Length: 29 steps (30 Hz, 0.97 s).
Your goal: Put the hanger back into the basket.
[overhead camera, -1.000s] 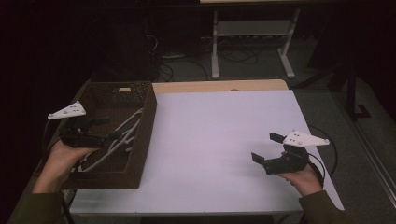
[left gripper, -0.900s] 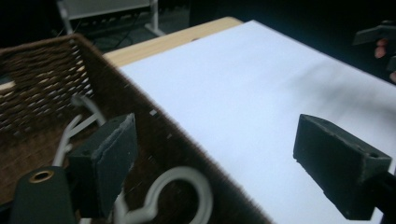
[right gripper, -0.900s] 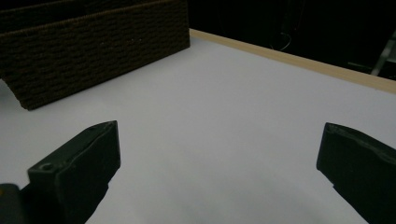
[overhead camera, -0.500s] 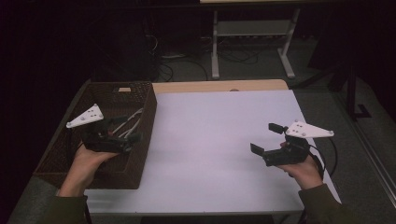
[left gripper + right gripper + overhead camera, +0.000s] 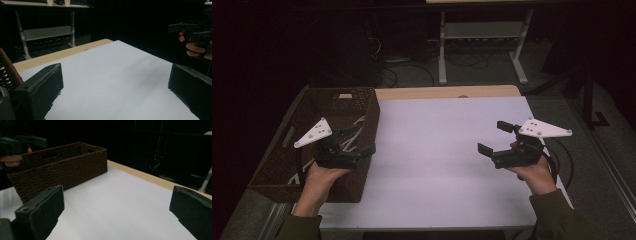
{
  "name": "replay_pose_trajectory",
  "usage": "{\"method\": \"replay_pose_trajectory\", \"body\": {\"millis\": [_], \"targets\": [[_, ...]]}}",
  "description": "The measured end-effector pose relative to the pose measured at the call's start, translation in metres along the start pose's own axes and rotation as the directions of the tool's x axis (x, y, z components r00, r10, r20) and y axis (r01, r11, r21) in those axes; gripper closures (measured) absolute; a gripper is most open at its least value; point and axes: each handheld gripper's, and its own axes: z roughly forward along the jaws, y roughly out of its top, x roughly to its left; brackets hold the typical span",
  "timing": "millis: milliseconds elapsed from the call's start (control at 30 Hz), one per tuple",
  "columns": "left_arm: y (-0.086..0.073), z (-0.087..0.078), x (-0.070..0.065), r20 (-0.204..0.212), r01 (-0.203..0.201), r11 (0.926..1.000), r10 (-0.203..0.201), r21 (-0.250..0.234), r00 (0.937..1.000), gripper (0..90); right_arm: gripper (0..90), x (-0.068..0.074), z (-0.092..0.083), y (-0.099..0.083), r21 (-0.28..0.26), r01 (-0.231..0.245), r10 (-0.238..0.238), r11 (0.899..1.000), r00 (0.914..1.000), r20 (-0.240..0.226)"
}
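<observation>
Over one basket (image 5: pixel 362 107), seemingly holding cables, two grippers (image 5: pixel 362 140) (image 5: pixel 492 137) spread fingers wide.

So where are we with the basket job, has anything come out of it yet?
Nothing looks done: the white cables lie inside the brown woven basket, and the white tabletop is bare. In hand: nothing. The left claw is over the basket's near right edge, jaws apart, holding nothing. The right claw is over the table's right side, also open. Left, probably: gripping the cables and moving them out.
</observation>
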Motion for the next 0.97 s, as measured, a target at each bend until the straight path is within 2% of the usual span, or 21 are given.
{"method": "replay_pose_trajectory", "body": {"millis": [200,467,567,967], "targets": [[-0.004,0.004,-0.002,0.009,-0.008,1.0000,0.008,0.001,0.9999,0.0,0.0,0.002,0.002,0.007,-0.028,0.008,-0.008,1.000,1.0000,-0.003],[-0.006,0.004,-0.003,0.011,-0.014,0.9998,0.014,-0.012,0.9998,0.0,0.0,0.003,0.000,0.014,-0.061,-0.012,0.012,0.998,0.9999,0.000],[-0.006,0.004,-0.004,0.011,-0.014,0.9998,0.014,-0.013,0.9998,0.0,0.0,0.003,0.001,0.017,-0.072,-0.005,0.004,0.997,1.0000,-0.002],[-0.006,0.003,-0.003,0.013,-0.017,0.9998,0.017,-0.014,0.9998,0.0,0.0,0.003,0.000,0.018,-0.078,0.001,-0.001,0.997,1.0000,0.002]]}}
